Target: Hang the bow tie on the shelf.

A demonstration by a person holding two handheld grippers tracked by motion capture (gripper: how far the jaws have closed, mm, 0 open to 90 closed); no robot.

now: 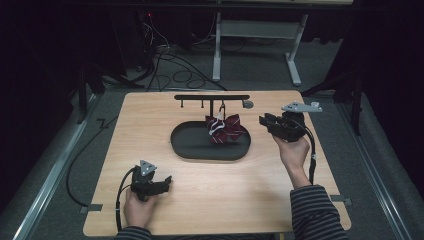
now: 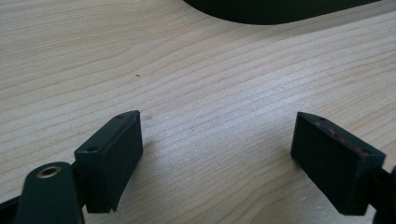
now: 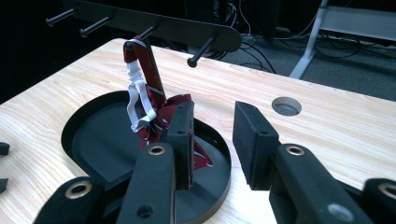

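Right gripper view: open, empty jaws partly hide the bow tie (image 3: 150,100); left jaws gape empty.

Desks: one wooden desk (image 1: 200,200) carried everything.
Trays: one black oval tray (image 1: 190,145) lay on it.
Racks: one black peg rack (image 1: 212,97) stood over the tray.
Pegs: four showed on the rack in the right gripper view.
Bow ties: one dark red striped bow tie (image 1: 226,129) hung there.
Grippers: two, a left gripper (image 1: 167,181) and a right gripper (image 1: 263,120).
Desk holes: one round hole (image 3: 286,106).
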